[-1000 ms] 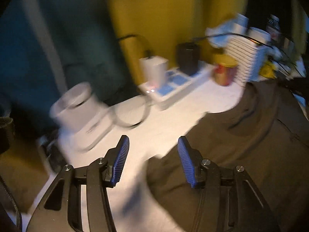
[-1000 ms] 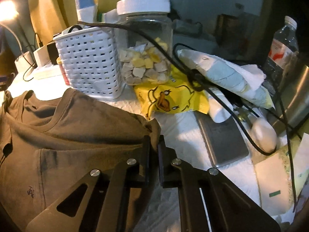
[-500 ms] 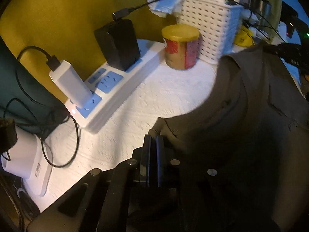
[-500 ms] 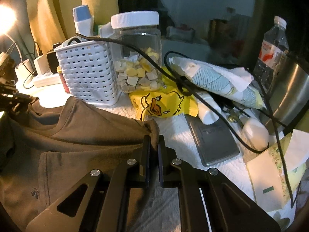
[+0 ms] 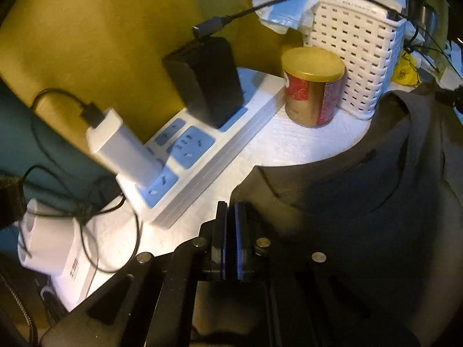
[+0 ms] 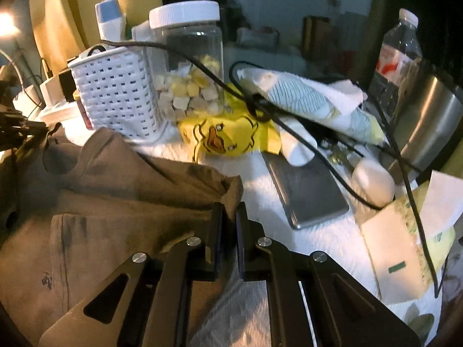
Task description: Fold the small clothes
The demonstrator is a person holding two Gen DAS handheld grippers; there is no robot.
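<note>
- Your left gripper [image 5: 230, 211] has its jaws pressed together at the edge of the brown shirt [image 5: 361, 202], at a shoulder corner beside the neckline; the dark cloth hides whether fabric sits between the pads, so you cannot tell from this view alone.
- Your right gripper [image 6: 230, 214] is clamped on the other shoulder corner of the shirt [image 6: 115, 202], with a peak of cloth bunched up between the two fingers.
- The shirt lies spread on the white tabletop [image 5: 289, 147], neckline toward the cluttered far edge, its collar close to the white basket [image 6: 115, 95].
- Along the far edge on your left side sits a white power strip [image 5: 202, 156] carrying a white charger [image 5: 124, 147] and a black adapter [image 5: 205, 81].
- A red tin with a gold lid [image 5: 312, 86] stands between the power strip's end and the basket [image 5: 353, 49], touching or nearly touching both.
- Past your right gripper lie a yellow duck packet [image 6: 228, 136], a clear jar with a white lid [image 6: 188, 63], a grey phone [image 6: 306, 193] and a water bottle [image 6: 396, 49], with black cable [image 6: 289, 133] draped over them.
</note>
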